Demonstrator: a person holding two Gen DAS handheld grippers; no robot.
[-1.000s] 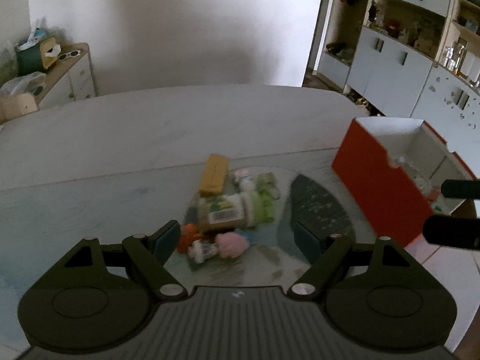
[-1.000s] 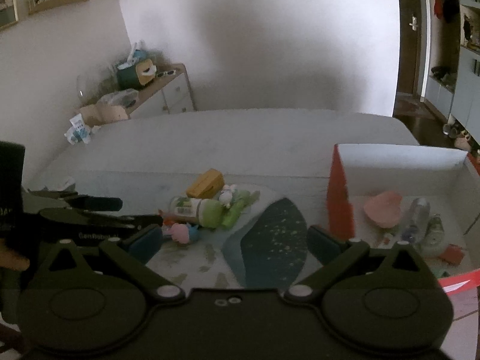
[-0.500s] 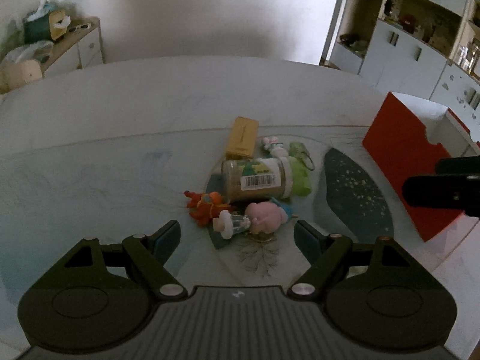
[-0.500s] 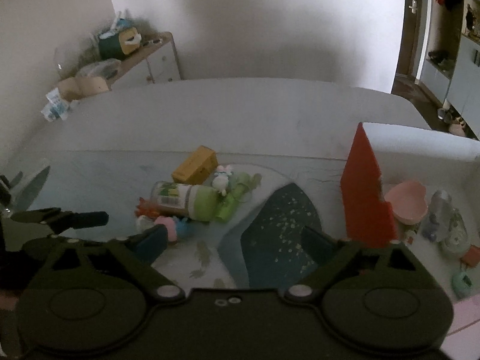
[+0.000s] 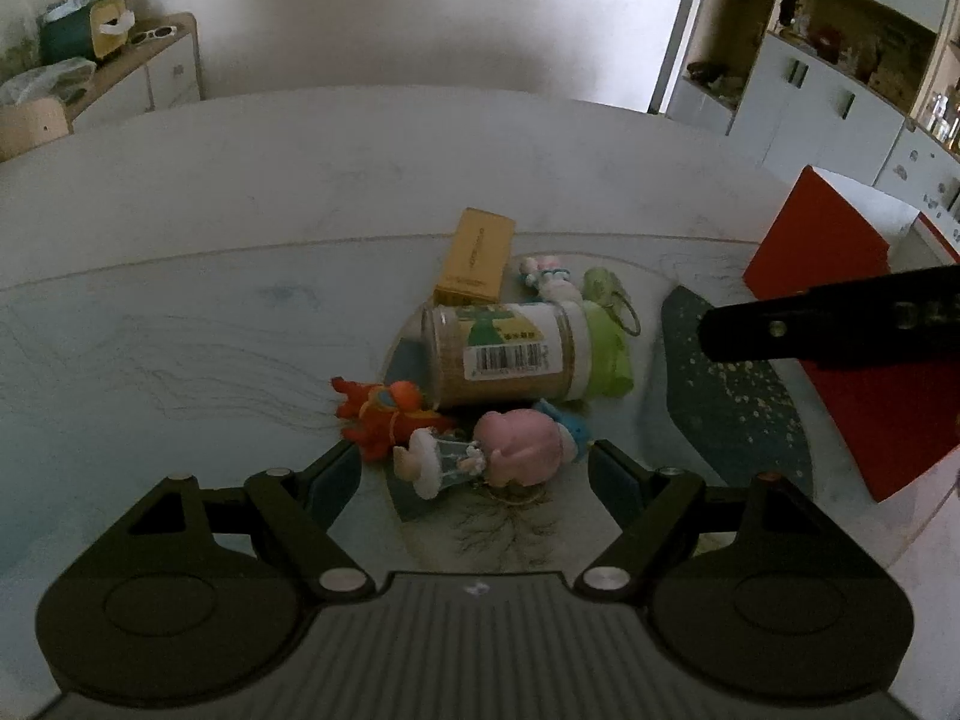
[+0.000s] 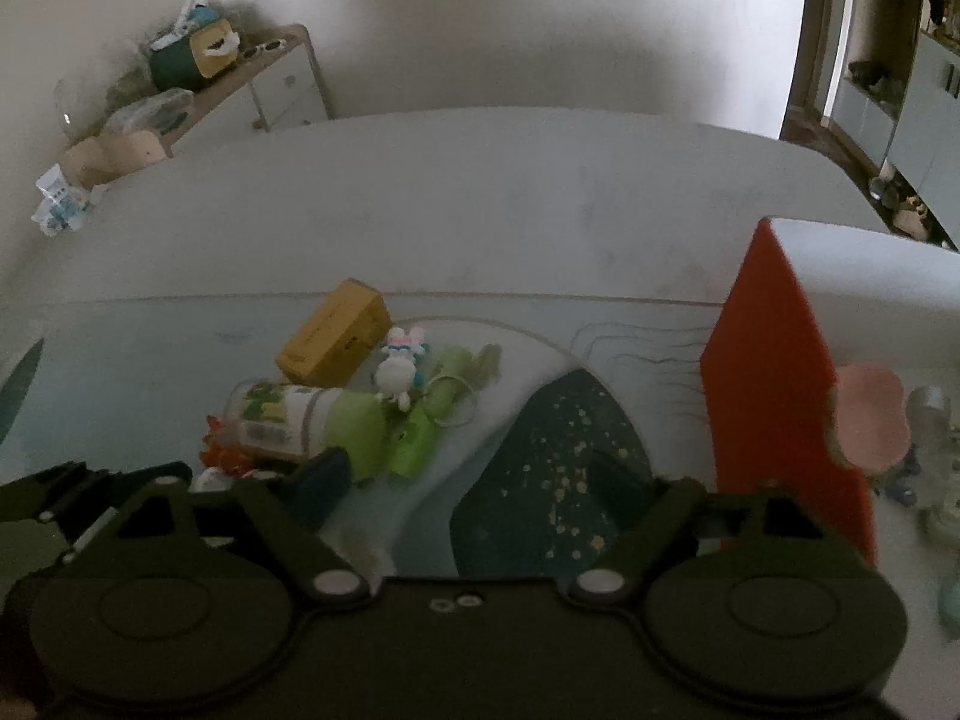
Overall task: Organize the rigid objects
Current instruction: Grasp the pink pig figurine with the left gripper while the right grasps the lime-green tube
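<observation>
A pile of small objects lies mid-table: a jar with a green lid [image 5: 516,354] on its side, a yellow box [image 5: 477,255], an orange toy [image 5: 384,414], a pink figure [image 5: 522,447], a small white figure [image 5: 441,459], a white bunny [image 6: 399,369] and a green keychain toy [image 6: 420,438]. My left gripper [image 5: 474,474] is open, its fingers on either side of the pink and white figures. My right gripper [image 6: 468,480] is open and empty over the dark mat patch, right of the pile. A red-sided box [image 6: 774,384] stands at right.
The red box [image 5: 840,312] holds a pink bowl [image 6: 870,420] and a clear bottle [image 6: 927,414]. A sideboard with a tissue box [image 5: 90,30] stands at back left. White cabinets [image 5: 828,102] are at back right. The right gripper's finger [image 5: 840,324] crosses the left wrist view.
My left gripper has moved forward and down until its open fingers flank the pink and white figures. My right gripper has tilted down and drawn nearer the pile.
</observation>
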